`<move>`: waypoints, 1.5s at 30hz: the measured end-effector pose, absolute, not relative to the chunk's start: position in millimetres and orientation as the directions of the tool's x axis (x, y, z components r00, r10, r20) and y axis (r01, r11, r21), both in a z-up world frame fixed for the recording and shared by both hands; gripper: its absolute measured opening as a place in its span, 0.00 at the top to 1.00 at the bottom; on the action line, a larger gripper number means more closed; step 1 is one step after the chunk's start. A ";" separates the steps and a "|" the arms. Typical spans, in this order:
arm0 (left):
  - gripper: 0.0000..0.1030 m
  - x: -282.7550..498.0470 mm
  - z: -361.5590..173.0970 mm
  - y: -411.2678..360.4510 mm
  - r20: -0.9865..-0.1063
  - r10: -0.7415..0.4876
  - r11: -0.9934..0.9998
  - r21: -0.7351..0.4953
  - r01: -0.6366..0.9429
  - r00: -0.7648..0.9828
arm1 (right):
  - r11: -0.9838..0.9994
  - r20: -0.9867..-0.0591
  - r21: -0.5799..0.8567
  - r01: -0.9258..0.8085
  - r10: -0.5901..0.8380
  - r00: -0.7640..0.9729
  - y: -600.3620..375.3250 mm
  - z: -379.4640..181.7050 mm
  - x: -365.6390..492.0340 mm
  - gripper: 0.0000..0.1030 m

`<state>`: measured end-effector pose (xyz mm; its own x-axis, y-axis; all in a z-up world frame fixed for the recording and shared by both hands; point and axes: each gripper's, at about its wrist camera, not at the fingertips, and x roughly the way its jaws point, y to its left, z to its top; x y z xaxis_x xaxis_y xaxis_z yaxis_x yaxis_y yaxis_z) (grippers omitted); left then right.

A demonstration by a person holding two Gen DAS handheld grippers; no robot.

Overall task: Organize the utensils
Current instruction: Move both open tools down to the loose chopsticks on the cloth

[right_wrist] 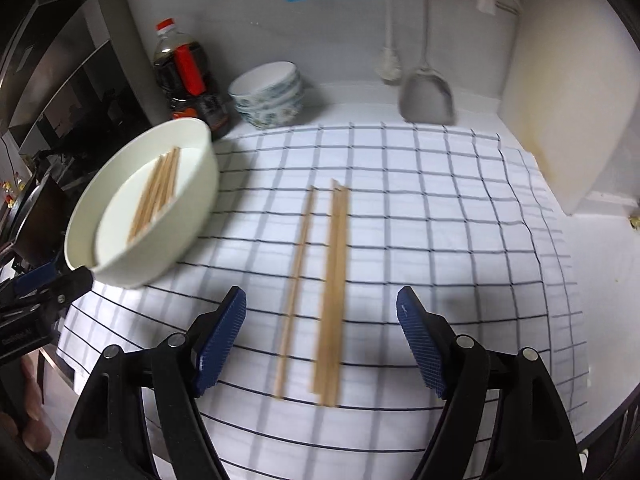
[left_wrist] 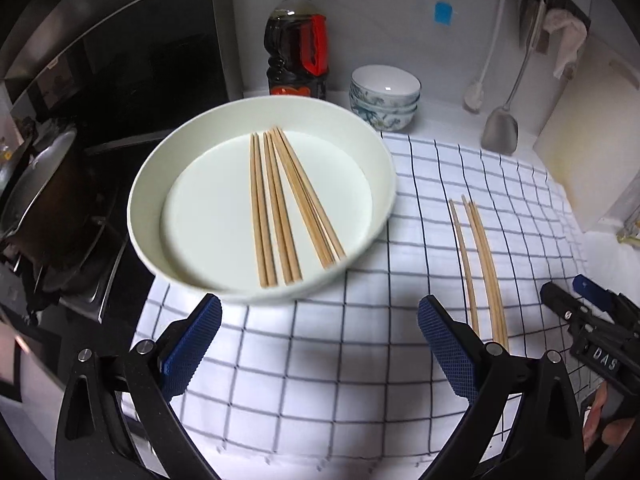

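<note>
Six tan wooden chopsticks lie in the round white basin at my ten o'clock; three loose wooden chopsticks lie on the checked cloth, nothing blocking them. My left gripper and right gripper gape empty.

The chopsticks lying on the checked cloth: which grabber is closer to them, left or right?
Right. The right gripper hangs open directly over the loose chopsticks, which lie between its fingers. The left gripper is off to their side, in front of the white bowl.
</note>
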<state>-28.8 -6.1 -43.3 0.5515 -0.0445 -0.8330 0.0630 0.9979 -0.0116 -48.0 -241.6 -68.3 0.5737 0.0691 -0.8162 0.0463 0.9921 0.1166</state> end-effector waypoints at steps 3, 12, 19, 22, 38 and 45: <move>0.06 -40.0 -46.8 -17.4 -0.840 -0.035 0.999 -0.011 0.047 0.542 | 0.991 -0.821 0.126 0.036 0.084 0.565 -259.7 -78.7 -52.0 0.28; 0.06 -43.8 -54.8 -41.2 -0.824 -0.080 0.989 0.005 0.149 0.561 | 0.987 -0.836 0.105 0.118 0.023 0.548 -277.7 -101.9 -53.0 0.28; 0.06 -31.2 -70.9 -55.2 -0.822 -0.130 0.979 -0.019 0.201 0.554 | 0.982 -0.852 0.092 0.164 -0.007 0.523 -278.5 -120.5 -45.9 0.28; 0.06 -31.3 -80.4 -59.9 -0.829 -0.140 0.978 -0.029 0.208 0.541 | 0.984 -0.854 0.085 0.155 -0.009 0.521 -276.9 -127.9 -40.5 0.28; 0.06 -28.1 -108.5 -67.5 -0.825 -0.083 0.990 -0.004 0.141 0.559 | 0.998 -0.849 0.001 0.070 -0.036 0.528 -263.6 -158.7 -32.4 0.28; 0.06 -25.9 -110.9 -75.1 -0.827 -0.088 0.989 -0.006 0.148 0.555 | 0.999 -0.852 -0.045 0.021 -0.050 0.522 -259.2 -162.0 -37.2 0.28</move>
<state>-25.9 -75.1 -110.9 0.5551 -0.0883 -0.8271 0.1483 0.9889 -0.0060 -37.2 -259.2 -162.0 0.5218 -0.0496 -0.8517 0.0207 0.9988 -0.0454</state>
